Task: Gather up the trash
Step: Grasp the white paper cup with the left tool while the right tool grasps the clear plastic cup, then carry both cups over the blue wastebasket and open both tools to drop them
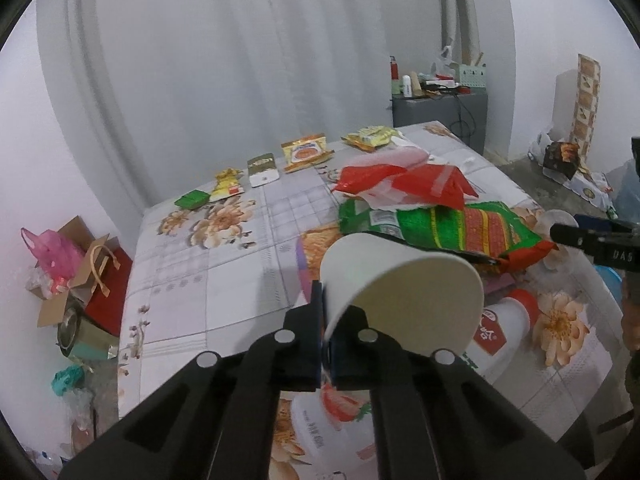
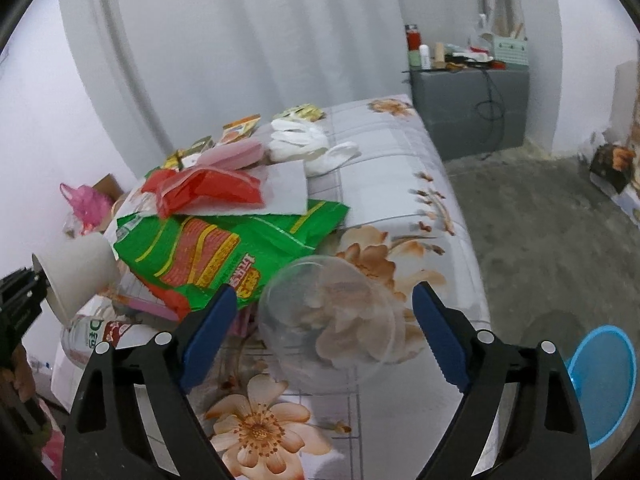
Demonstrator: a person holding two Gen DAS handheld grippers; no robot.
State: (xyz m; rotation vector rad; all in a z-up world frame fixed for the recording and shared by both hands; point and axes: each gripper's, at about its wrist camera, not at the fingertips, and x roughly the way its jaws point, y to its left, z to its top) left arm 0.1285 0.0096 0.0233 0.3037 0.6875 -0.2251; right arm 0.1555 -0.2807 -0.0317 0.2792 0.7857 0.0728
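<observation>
**Paper cup pinched at the rim, clear cup between open tongs**

The left tongs (image 1: 325, 344) are clamped on the rim of a white paper cup (image 1: 404, 296), one pad inside the wall and one outside. The cup lies tilted, its mouth turned toward the camera, above the flowered worktop (image 1: 224, 264). Beneath it lies a white bottle with a red cap (image 1: 504, 320) on its side.

The right tongs (image 2: 320, 332) stand wide apart around a clear plastic cup (image 2: 328, 320); neither blue pad touches it. The cup lies on its side near the worktop's front edge, just beside a green and red snack bag (image 2: 224, 248).

On the bag rests a heap of red and white plastic wrapping (image 2: 208, 188). Small snack packets (image 1: 308, 152) line the far edge. A blue bin (image 2: 600, 380) stands on the floor at the right.
</observation>
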